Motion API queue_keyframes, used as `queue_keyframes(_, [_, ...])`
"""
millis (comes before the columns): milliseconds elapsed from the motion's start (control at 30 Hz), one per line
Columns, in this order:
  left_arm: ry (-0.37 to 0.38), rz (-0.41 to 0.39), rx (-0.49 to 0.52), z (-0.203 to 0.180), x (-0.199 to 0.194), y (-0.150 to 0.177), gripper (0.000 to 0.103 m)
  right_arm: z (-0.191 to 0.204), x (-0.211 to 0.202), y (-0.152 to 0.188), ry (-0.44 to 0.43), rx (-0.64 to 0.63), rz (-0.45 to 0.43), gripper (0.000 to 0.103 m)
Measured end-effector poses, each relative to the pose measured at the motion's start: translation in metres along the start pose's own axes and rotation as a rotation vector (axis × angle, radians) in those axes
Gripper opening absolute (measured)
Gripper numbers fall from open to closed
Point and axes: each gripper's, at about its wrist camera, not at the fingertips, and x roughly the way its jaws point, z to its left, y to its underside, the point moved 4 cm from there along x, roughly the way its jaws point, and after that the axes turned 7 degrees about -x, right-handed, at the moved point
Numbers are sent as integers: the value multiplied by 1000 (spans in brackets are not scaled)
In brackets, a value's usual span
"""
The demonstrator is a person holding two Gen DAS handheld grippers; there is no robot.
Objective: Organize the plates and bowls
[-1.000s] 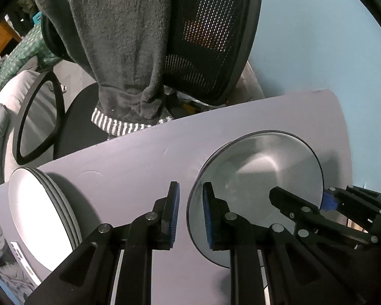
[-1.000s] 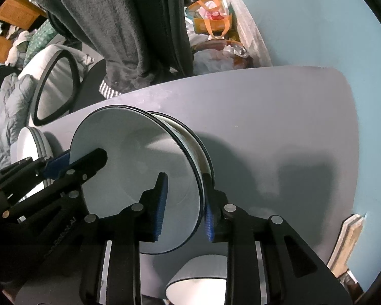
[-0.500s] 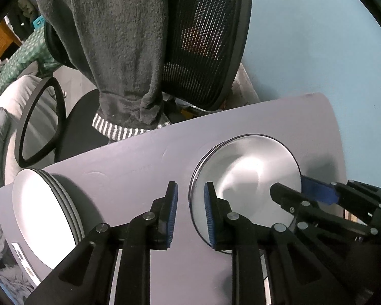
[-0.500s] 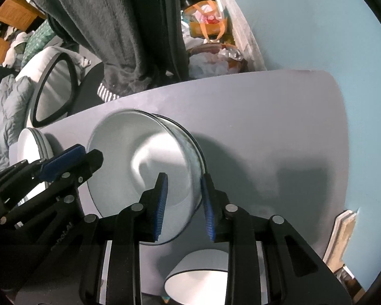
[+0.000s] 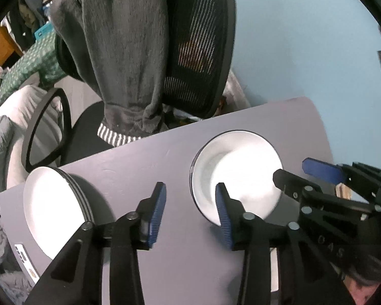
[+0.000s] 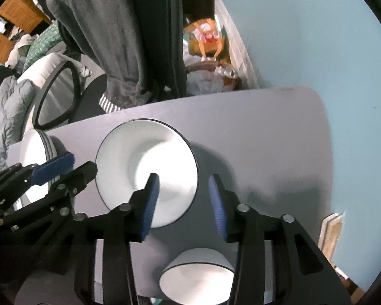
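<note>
A: On the grey table (image 6: 254, 132), what changed?

B: Both grippers held the bowl (image 5: 237, 175) by its rim a second ago; now it sits released on the stack, apart from the pile of plates (image 5: 56, 203) at the left. Left gripper (image 5: 190, 213) and right gripper (image 6: 183, 200) have risen, jaws opening, nothing pinched.

A: So that bowl is done?

B: I'd say so. Another bowl (image 6: 198, 277) waits nearer. Behind stand a blue wall (image 5: 304, 38) and an office chair (image 5: 198, 50) draped with a grey garment (image 5: 119, 50).
</note>
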Motion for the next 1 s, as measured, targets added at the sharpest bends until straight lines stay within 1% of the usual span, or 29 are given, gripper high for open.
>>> queue_keyframes(167, [-3,-37,28,4,-26,12,44,4,-19,9,21,-28,-36,46])
queue_keyframes(233, [-1,-51,34,6,-35,17,51,5,-26,13,35,-39,-49,48])
queue_keyframes(367, [3,-63,50,9,-45,31,53,6,-38,24,42,-50,-68,53])
queue_keyframes(433, [0,-63,48,11,-47,37,53,6,-40,30,43,-50,-66,53])
queue_keyframes(733, [29,-22,73,3,-44,74,53,1,-45,68,51,-23,-46,54])
queue_keyframes(1000, [56,11,97,-7,-39,94,54,-5,-49,97,60,13,-38,54])
